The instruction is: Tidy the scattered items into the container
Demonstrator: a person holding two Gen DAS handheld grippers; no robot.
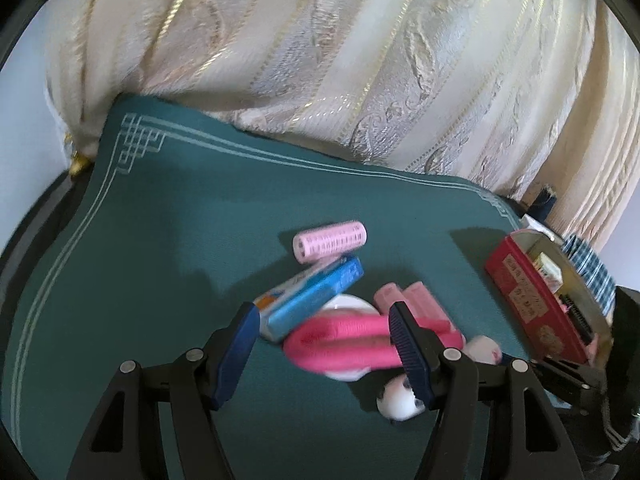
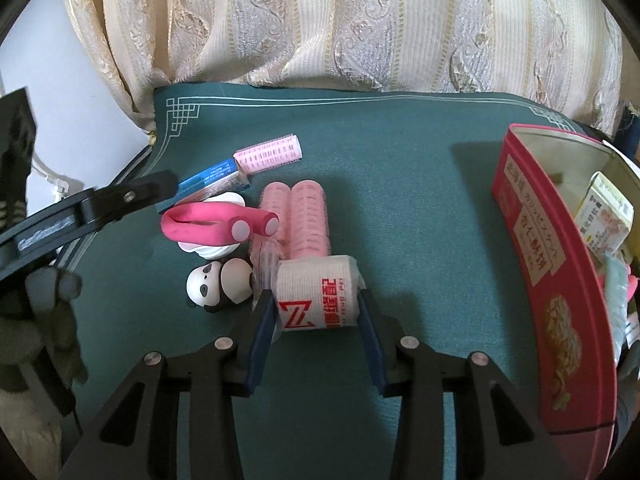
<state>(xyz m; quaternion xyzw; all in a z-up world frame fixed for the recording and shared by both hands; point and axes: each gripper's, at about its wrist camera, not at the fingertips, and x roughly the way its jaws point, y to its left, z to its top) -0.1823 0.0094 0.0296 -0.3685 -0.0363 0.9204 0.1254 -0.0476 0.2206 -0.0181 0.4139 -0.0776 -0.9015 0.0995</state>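
Note:
On the green mat (image 2: 400, 184), my right gripper (image 2: 317, 314) is shut on a white roll with red print (image 2: 316, 296), with a pad against each end. My left gripper (image 1: 324, 320) is open and hangs over a bent pink foam curler (image 1: 340, 338), without pressing on it. In the right wrist view its black finger (image 2: 132, 198) reaches in from the left beside that curler (image 2: 212, 222). The red tin container (image 2: 560, 300) stands open at the right with small boxes inside. In the left wrist view it is the red tin (image 1: 532, 304) at the right edge.
Close together on the mat lie a pink hair roller (image 2: 267, 155), a blue box (image 2: 212, 178), two more pink rollers (image 2: 304, 220), a panda figure (image 2: 218, 284) and a white round piece (image 2: 224, 250) under the curler. A striped curtain (image 2: 340, 28) hangs behind the mat.

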